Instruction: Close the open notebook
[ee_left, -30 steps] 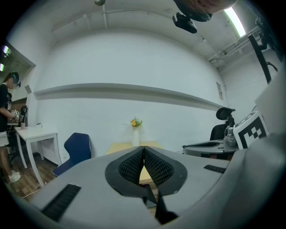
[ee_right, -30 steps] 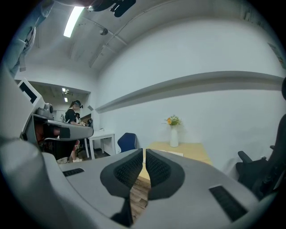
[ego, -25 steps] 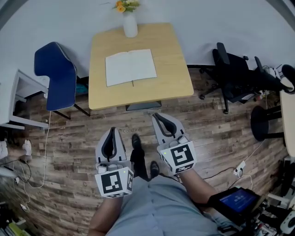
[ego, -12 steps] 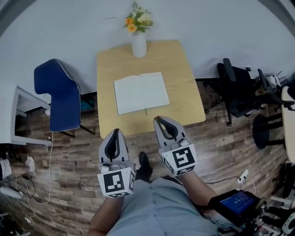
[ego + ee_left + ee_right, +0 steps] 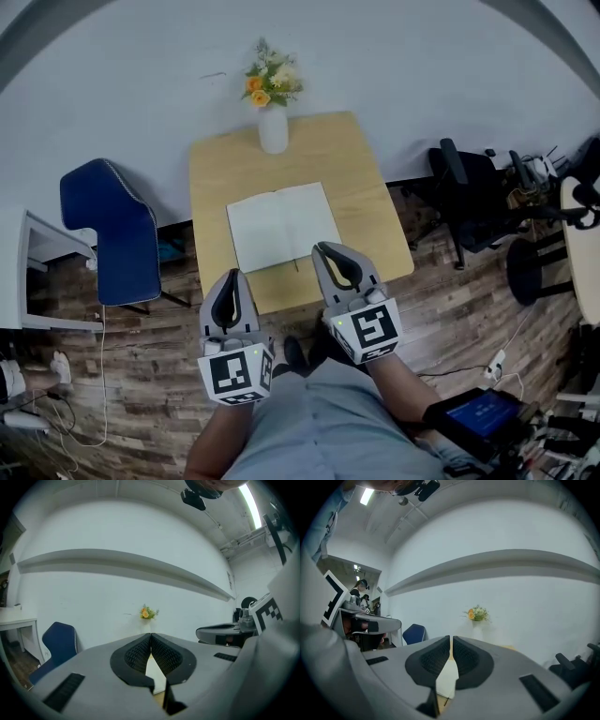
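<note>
Closer than before: L gripper point(image 5: 228, 277) & R gripper point(image 5: 324, 249) had neared bench point(image 5: 361, 169); notebook point(image 5: 283, 225) lay open; both sets of fingers were shut, empty.

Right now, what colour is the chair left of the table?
Dark blue. The chair shows best in the head view.

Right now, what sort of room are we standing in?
Probably an office or a lab room: a small wooden table with an open notebook, a black office chair on one side, and a blue chair on the other.
</note>
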Tool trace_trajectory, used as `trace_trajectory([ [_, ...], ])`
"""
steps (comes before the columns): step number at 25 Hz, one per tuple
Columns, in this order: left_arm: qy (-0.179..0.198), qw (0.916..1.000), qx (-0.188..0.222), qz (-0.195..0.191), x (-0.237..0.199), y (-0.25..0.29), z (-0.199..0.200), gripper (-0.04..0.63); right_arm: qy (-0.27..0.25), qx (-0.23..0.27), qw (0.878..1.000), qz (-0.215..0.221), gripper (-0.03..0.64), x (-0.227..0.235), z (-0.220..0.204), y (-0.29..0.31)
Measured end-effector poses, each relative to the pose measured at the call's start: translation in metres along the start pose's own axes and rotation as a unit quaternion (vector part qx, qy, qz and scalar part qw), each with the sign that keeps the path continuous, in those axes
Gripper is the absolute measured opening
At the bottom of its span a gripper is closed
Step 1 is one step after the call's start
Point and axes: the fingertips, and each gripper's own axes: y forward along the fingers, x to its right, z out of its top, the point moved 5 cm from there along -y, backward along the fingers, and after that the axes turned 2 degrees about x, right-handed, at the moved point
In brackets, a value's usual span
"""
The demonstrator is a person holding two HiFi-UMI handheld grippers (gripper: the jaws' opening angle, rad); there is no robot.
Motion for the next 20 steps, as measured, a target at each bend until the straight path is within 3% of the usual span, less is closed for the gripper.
trace_trajectory([
  [10,-0.017,0.9971,-0.062,0.041,-0.013,0.067,-0.046,0.02,0.011,-0.02,0.999,0.033,0.049,0.046,-0.027,0.066],
  [15,-0.031,0.9909,-0.111,0.07,-0.036,0.122,-0.105,0.021,0.033,-0.054,0.997,0.05,0.05,0.078,-0.07,0.121],
  [20,-0.056,0.9827,-0.155,0.085,-0.045,0.145,-0.164,0.025,0.034,-0.111,0.99,0.079,0.049,0.092,-0.117,0.142],
])
